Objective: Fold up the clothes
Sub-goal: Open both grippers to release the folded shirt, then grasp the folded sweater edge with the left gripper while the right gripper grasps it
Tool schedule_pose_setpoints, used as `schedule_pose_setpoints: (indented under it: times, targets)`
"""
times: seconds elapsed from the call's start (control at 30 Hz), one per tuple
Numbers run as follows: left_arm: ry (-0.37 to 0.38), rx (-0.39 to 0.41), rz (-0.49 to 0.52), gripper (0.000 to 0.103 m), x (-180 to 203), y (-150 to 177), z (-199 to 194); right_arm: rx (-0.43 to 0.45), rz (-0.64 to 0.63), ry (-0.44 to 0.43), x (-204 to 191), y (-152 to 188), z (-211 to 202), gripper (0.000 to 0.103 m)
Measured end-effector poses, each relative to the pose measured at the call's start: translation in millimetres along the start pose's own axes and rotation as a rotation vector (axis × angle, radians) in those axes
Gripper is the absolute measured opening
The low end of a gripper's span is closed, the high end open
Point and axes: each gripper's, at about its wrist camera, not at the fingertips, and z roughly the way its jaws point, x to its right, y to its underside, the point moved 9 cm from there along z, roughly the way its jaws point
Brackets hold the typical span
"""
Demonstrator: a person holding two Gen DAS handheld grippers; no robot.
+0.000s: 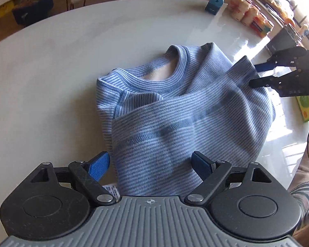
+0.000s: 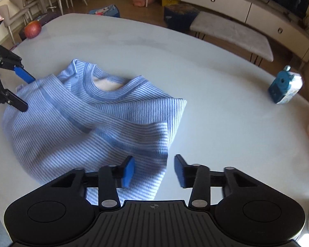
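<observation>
A blue-and-white striped top (image 1: 175, 107) (image 2: 105, 119) lies bunched on the white table (image 1: 51, 72) (image 2: 226, 107), its neckline facing away and a folded layer across its front. My left gripper (image 1: 150, 165) hovers over the near hem, jaws wide open, with cloth lying between the blue pads but not pinched. The right wrist view shows the left gripper (image 2: 22, 90) at the garment's left edge. My right gripper (image 2: 153, 171) stands open over the garment's near right corner; the cloth edge reaches partway into the gap without touching the right pad. The left wrist view shows the right gripper (image 1: 257, 75) at the shirt's far right side.
A blue pencil sharpener (image 1: 214, 3) (image 2: 285, 87) stands near the table's far edge. A pack of small bottles (image 1: 249, 14) and a green box (image 1: 307, 107) sit along one side. An apple (image 2: 32, 29) rests at a far corner. A padded bench (image 2: 230, 35) stands beyond the table.
</observation>
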Motion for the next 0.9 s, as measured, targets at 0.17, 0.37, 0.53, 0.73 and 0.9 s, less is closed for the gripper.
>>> schedule_pose_setpoints:
  times: [0.17, 0.37, 0.53, 0.73, 0.9]
  targets:
    - [0.033, 0.034, -0.068, 0.062, -3, -11, 0, 0.006, -0.022, -0.004, -3, -2, 0, 0.013]
    - [0.057, 0.043, -0.076, 0.013, 5, -9, -1, 0.026, -0.080, 0.024, -12, 4, -15, 0.007]
    - [0.042, 0.077, -0.035, 0.013, 12, -13, -31, 0.053, -0.123, 0.042, -19, 0, -39, 0.006]
    - [0.004, 0.135, -0.005, 0.013, 13, -34, -65, 0.114, -0.143, 0.075, -18, -15, -65, 0.006]
    - [-0.067, 0.171, 0.020, 0.013, -1, -70, -71, 0.160, -0.154, 0.134, -8, -44, -65, 0.006]
